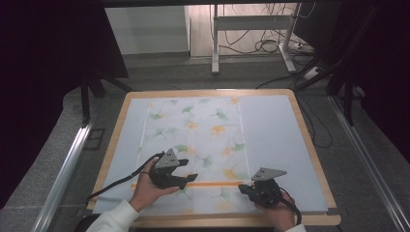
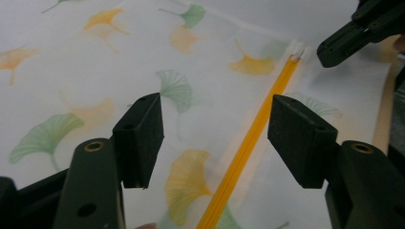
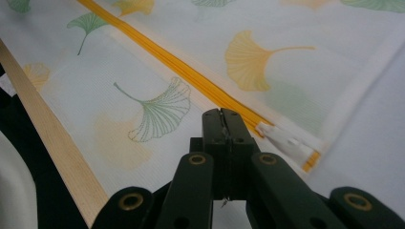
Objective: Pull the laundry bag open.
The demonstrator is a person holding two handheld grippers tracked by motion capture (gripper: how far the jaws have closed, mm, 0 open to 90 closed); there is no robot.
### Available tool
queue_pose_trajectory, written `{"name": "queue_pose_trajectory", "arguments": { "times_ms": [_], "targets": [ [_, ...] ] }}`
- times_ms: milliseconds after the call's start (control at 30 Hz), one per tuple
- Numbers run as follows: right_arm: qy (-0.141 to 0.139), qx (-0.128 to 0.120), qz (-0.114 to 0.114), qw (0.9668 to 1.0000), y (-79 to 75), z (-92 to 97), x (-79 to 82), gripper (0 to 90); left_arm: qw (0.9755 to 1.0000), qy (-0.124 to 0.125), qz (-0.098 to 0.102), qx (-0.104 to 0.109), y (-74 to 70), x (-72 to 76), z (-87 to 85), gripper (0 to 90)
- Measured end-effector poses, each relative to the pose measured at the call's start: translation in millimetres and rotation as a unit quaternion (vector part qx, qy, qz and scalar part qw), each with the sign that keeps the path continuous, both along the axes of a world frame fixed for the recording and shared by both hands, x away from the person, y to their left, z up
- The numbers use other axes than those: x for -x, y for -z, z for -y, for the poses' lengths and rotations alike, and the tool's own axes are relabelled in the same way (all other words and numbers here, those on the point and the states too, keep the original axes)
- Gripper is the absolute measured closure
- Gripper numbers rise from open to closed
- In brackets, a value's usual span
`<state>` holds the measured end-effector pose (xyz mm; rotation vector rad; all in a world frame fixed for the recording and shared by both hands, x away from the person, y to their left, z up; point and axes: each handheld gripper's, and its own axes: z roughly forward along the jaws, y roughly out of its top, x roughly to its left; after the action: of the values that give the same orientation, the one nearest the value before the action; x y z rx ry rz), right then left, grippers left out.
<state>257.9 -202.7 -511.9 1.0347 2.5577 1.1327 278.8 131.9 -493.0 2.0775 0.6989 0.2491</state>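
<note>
Near the front edge of the table, I am holding both grippers low over a white bag printed with ginkgo leaves, which is lying flat on a pale mat in the middle of the board. Its orange zipper is running across the end closest to me, parallel to that edge. With my left hand I am gripping the left gripper from behind, my white sleeve coming in from the bottom, and I am pointing it to the right, along the zipper. Its jaws are standing spread apart with nothing between the pads; in the left gripper view they are straddling the zipper from above, clear of the cloth. My right hand is sitting close to the wooden rim, wrapped under the right gripper, which I am aiming to the left toward the zipper's end. In the right gripper view its jaws are pressed together, tips down at the bag, just beside the white pull at the zipper's end; whether they are pinching any cloth I cannot tell. The two grippers are facing each other, with a stretch of zipper lying between them.
</note>
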Motion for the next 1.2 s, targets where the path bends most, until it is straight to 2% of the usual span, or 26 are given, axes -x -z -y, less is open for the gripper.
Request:
{"name": "queue_pose_trajectory", "arguments": {
  "times_ms": [100,400,500,667,700,767,867,900,1000,1033,1100,1167,1200],
  "targets": [
    [0.010,-0.004,-0.001,0.9999,-0.5,5.6,3.9,89.2,0.9999,0.003,0.009,-0.012,-1.7,-1.8,6.2,37.3],
    [0.015,0.000,-0.006,0.9999,2.5,12.7,10.8,89.1,0.9994,0.025,0.008,-0.020,-0.2,-5.8,28.7,37.3],
    [0.014,0.002,-0.007,0.9999,2.8,11.9,10.4,89.1,0.9995,0.029,-0.002,-0.007,1.7,-9.7,32.6,37.4],
    [0.010,0.011,-0.004,0.9999,3.4,9.8,9.6,89.1,0.9997,0.023,-0.008,-0.006,3.4,-15.6,33.6,37.7],
    [0.010,0.011,-0.004,0.9999,3.5,9.6,9.4,89.1,0.9997,0.022,-0.008,-0.008,3.6,-16.6,34.5,37.8],
    [0.010,0.012,-0.004,0.9999,3.6,9.2,8.9,89.1,0.9994,0.024,0.003,-0.025,3.3,-16.4,39.4,37.7],
    [0.012,0.013,-0.004,0.9998,3.6,8.6,8.9,89.1,0.9992,0.032,0.003,-0.023,3.0,-16.2,46.2,37.7],
    [0.011,0.013,-0.004,0.9998,3.6,8.6,8.9,89.1,0.9992,0.035,-0.003,-0.018,3.5,-17.0,48.5,37.9],
    [0.008,0.014,-0.002,0.9999,3.7,8.3,9.0,89.1,0.9984,0.040,0.011,-0.040,4.8,-15.9,56.4,37.8],
    [0.008,0.015,-0.001,0.9999,3.7,8.0,9.1,89.1,0.9980,0.044,0.012,-0.043,4.8,-15.4,59.0,37.8],
    [0.007,0.015,-0.001,0.9999,3.7,6.9,9.7,89.1,0.9983,0.048,0.005,-0.032,5.2,-16.1,62.3,38.0],
    [0.005,0.017,-0.002,0.9999,3.5,6.2,9.9,89.1,0.9976,0.048,0.015,-0.047,5.7,-16.4,65.9,37.8],
    [0.003,0.017,0.000,0.9999,3.7,5.9,10.1,89.1,0.9975,0.050,0.015,-0.048,5.8,-16.6,67.1,37.8]
  ]
}}
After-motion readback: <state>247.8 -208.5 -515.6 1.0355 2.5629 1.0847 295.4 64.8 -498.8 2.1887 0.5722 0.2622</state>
